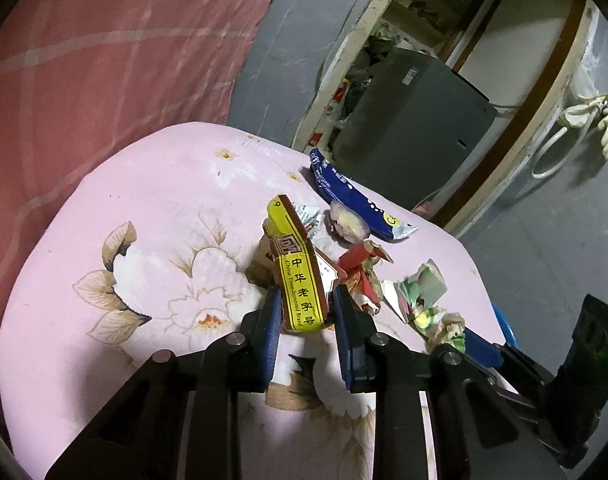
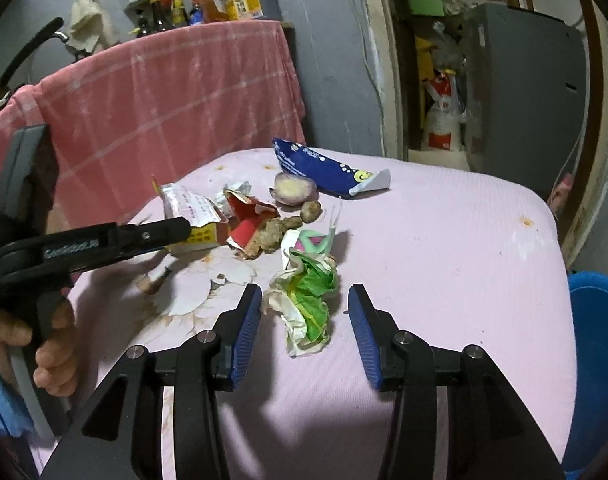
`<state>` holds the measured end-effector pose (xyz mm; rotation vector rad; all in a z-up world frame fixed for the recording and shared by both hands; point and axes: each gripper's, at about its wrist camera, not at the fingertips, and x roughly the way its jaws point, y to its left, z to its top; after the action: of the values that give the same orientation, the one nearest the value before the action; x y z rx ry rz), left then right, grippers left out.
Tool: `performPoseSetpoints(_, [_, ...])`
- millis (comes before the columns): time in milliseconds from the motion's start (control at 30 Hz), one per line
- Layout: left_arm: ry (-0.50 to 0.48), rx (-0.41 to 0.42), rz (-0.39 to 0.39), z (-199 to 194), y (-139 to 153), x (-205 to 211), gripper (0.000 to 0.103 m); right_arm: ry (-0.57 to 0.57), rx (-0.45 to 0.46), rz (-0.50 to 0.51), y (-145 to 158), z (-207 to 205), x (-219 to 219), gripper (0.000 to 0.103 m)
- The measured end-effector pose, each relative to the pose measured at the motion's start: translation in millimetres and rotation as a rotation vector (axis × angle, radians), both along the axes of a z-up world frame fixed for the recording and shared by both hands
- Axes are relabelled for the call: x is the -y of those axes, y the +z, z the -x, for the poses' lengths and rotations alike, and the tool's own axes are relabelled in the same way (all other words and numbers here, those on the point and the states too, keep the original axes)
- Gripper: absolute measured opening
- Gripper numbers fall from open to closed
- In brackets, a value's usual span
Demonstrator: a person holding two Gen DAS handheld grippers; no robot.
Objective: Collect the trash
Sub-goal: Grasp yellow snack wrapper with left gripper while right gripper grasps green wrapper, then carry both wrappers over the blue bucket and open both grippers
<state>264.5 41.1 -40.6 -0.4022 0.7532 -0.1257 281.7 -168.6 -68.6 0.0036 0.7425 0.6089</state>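
The left gripper (image 1: pixel 307 304) is clamped on the yellow carton (image 1: pixel 299 280) amid trash on the pink tabletop (image 2: pixel 444 240), while the right gripper (image 2: pixel 305 308) stands apart around the crumpled green wrapper (image 2: pixel 308 300), so closing on it likely comes next, then carrying both to the blue bucket (image 2: pixel 596 340)

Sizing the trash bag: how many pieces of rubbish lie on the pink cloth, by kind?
Wrappers and packets: 4, counting the yellow box, blue packet
Food scraps: 4, counting the onion half
Leafy wad: 1
Total: 9, roughly
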Motion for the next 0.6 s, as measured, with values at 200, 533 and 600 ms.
performPoseSetpoints(200, [-0.023, 0.048, -0.037, 15, 5, 7, 0.021, 0.02, 0.011, 0.012, -2, 6, -2, 0.015])
performPoseSetpoints(533, [-0.055, 0.232, -0.057, 40, 39, 34, 0.021, -0.046, 0.259, -0.137, 43, 41, 36, 0.014])
performPoseSetpoints(600, [-0.067, 0.286, -0.068, 44, 50, 47, 0.021, -0.083, 0.345, -0.168, 60, 52, 50, 0.014])
